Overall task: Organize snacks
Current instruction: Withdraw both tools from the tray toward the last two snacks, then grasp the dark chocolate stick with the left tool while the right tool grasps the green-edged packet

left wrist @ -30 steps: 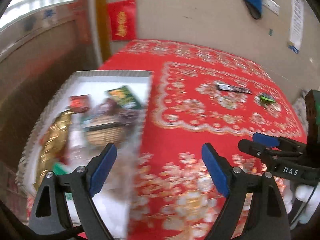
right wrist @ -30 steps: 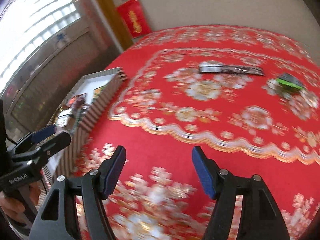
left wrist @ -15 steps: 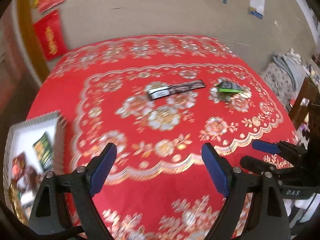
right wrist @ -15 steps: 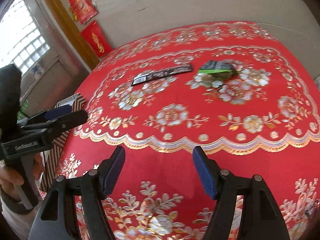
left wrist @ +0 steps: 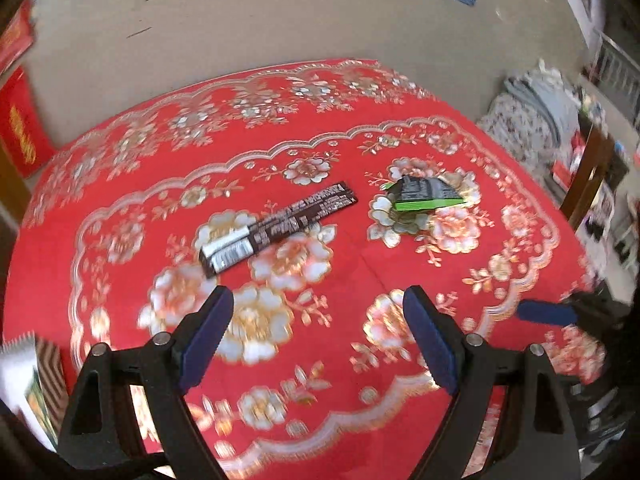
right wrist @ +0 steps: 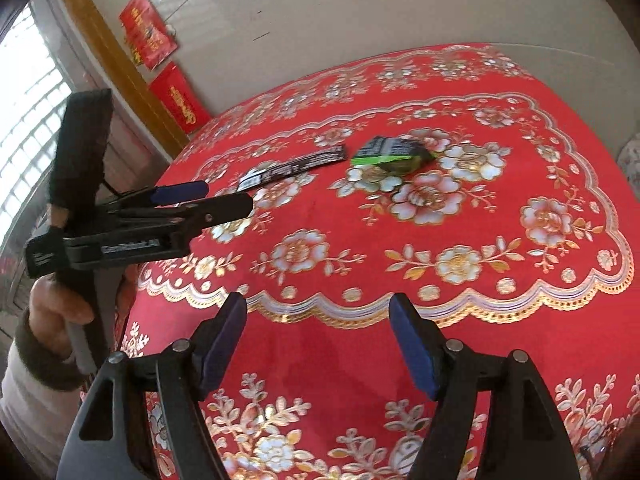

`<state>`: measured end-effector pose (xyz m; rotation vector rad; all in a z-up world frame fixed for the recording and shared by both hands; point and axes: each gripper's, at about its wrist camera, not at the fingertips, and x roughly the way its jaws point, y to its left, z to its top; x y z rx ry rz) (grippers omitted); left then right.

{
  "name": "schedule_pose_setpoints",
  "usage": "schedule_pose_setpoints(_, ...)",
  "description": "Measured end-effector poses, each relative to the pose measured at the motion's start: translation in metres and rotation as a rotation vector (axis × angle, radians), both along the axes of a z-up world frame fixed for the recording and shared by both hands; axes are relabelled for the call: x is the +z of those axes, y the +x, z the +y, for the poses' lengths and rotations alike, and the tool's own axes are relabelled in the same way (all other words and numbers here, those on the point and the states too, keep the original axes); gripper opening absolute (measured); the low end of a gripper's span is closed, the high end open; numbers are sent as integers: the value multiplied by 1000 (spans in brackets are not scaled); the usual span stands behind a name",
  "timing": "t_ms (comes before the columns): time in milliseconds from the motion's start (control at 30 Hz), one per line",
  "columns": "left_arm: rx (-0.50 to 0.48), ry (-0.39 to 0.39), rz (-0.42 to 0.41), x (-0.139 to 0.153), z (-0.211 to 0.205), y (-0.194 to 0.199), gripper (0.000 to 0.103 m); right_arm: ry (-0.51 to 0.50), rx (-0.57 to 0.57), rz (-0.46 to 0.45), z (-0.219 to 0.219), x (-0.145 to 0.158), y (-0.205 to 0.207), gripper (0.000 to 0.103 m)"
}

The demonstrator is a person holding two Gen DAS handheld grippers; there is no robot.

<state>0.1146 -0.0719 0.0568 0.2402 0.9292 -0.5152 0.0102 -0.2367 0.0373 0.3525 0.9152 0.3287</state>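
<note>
A long dark snack bar point(left wrist: 276, 227) lies on the red flowered tablecloth point(left wrist: 352, 268); it also shows in the right wrist view point(right wrist: 294, 169). A black and green snack packet point(left wrist: 426, 195) lies to its right, also in the right wrist view point(right wrist: 390, 152). My left gripper point(left wrist: 318, 340) is open and empty, above the cloth short of the bar. My right gripper point(right wrist: 318, 344) is open and empty near the table's front edge. The left gripper shows from the side in the right wrist view point(right wrist: 192, 200).
A white box with a striped wall point(left wrist: 28, 376) holding snacks sits at the table's left edge. A wooden chair point(left wrist: 588, 176) and bundled cloth point(left wrist: 528, 120) stand beyond the right edge. Red paper hangings point(right wrist: 160, 52) are on the wall.
My left gripper has swung right from over the snack box to face the bar and packet. The right gripper has also turned right and nearer the packet. Both stayed open.
</note>
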Motion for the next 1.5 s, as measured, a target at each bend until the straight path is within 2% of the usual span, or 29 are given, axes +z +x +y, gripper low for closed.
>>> schedule_pose_setpoints(267, -89, 76, -5, -20, -16, 38, 87, 1, -11, 14, -10, -3, 11, 74)
schedule_pose_setpoints(467, -130, 91, 21, -32, -25, 62, 87, 17, -21, 3, -17, -1, 17, 74)
schedule_pose_setpoints(633, -160, 135, 17, -43, -30, 71, 87, 21, -26, 7, -21, -3, 21, 74)
schedule_pose_setpoints(700, -164, 125, 23, -43, -29, 74, 87, 24, -37, 8, -23, -3, 24, 74)
schedule_pose_setpoints(767, -162, 108, 39, -44, -28, 77, 83, 32, -49, 7, -25, -2, 26, 74)
schedule_pose_setpoints(833, -173, 74, 71, -42, -27, 77, 66, 27, -69, 4, -26, 0, 29, 74)
schedule_pose_setpoints(1033, -202, 79, 47, -38, -31, 58, 27, 17, -139, -15, -31, 13, 51, 79)
schedule_pose_setpoints(1133, -170, 95, 29, -38, -30, 46, 24, 4, -168, -4, -33, 17, 72, 80)
schedule_pose_setpoints(1233, -112, 63, 66, -37, -24, 39, 23, -14, -193, 31, -35, 16, 94, 80)
schedule_pose_setpoints(1400, -25, 39, 98, -36, -14, 25, 23, -61, -193, 153, -25, 5, 128, 80)
schedule_pose_setpoints(1500, -15, 36, 107, -36, -13, 15, 23, -109, -191, 189, -16, -6, 142, 80)
